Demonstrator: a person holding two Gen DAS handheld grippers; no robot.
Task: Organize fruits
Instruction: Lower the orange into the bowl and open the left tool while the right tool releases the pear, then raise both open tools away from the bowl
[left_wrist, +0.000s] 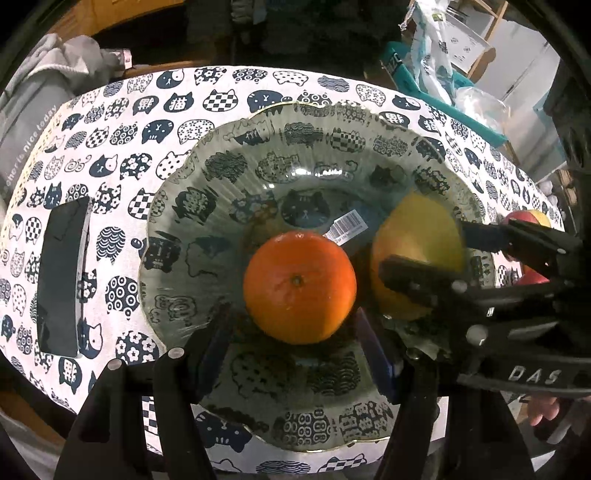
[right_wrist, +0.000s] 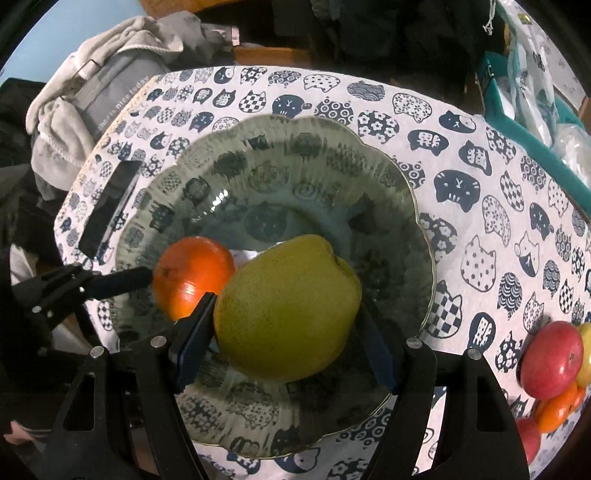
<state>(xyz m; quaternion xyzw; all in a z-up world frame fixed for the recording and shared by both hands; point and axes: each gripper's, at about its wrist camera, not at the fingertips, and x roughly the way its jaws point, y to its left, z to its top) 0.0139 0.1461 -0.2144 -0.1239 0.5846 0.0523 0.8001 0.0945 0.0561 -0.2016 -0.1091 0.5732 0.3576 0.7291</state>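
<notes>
**Two fruits arriving in the glass bowl**

I see the table (right_wrist: 461, 122) under its cat-print cloth, bearing the fluted glass bowl (right_wrist: 295, 129). My right gripper (right_wrist: 284, 328) has its jaws clenched on the green pear (right_wrist: 288, 310), low over the bowl's floor. My left gripper (left_wrist: 295, 332) grasps the orange (left_wrist: 300, 286) beside it. To finish well, I should seat each fruit before releasing, apart enough not to roll. More fruit, a red apple (right_wrist: 550, 358) among it, waits near the table's edge.

A ribbed, glossy glass plate (left_wrist: 207, 177) is seen on a matt printed cloth (left_wrist: 110, 122). The orange (left_wrist: 300, 287) is finely dimpled; the pear (right_wrist: 288, 310) is speckled, dull-skinned.
</notes>
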